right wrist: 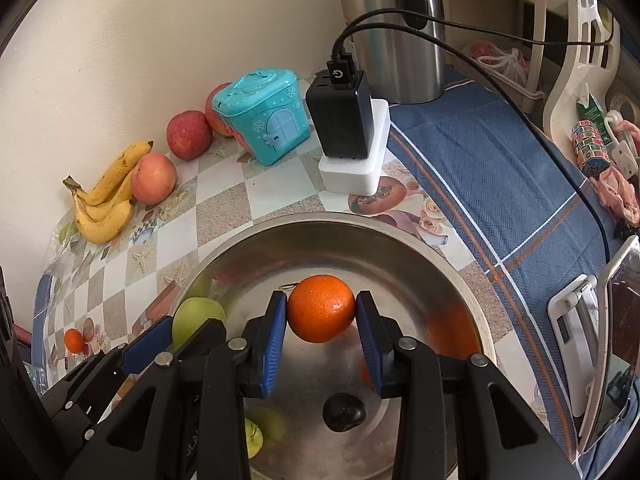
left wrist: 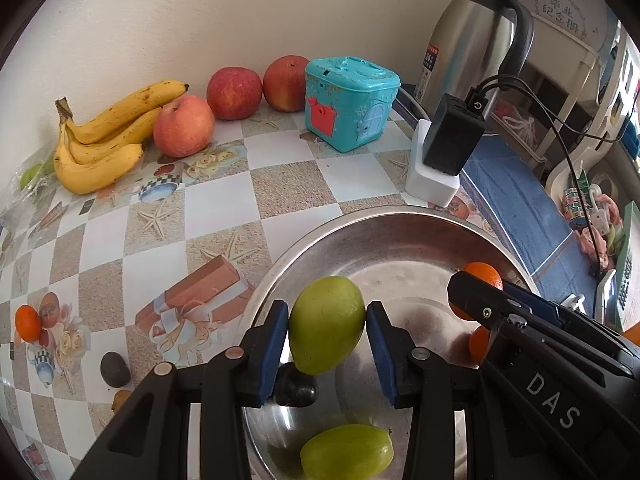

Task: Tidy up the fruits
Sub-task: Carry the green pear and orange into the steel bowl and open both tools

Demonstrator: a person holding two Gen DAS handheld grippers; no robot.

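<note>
My left gripper [left wrist: 327, 326] is shut on a green fruit [left wrist: 326, 322] and holds it above the steel bowl [left wrist: 360, 236]. My right gripper [right wrist: 321, 308] is shut on an orange mandarin [right wrist: 321, 307] above the same bowl [right wrist: 320, 226]. In the bowl lie another green fruit [left wrist: 346, 456], a dark plum [right wrist: 344, 412] and another mandarin [left wrist: 478, 344]. The left gripper with its green fruit [right wrist: 196, 314] shows at the left of the right wrist view.
Bananas [left wrist: 100, 140], three red apples [left wrist: 184, 126] and a teal toy box [left wrist: 348, 102] stand along the wall. A mandarin [left wrist: 27, 322] and a dark fruit [left wrist: 115, 369] lie on the tablecloth. A black charger on a white block [left wrist: 444, 152] and a thermos [left wrist: 468, 32] stand right.
</note>
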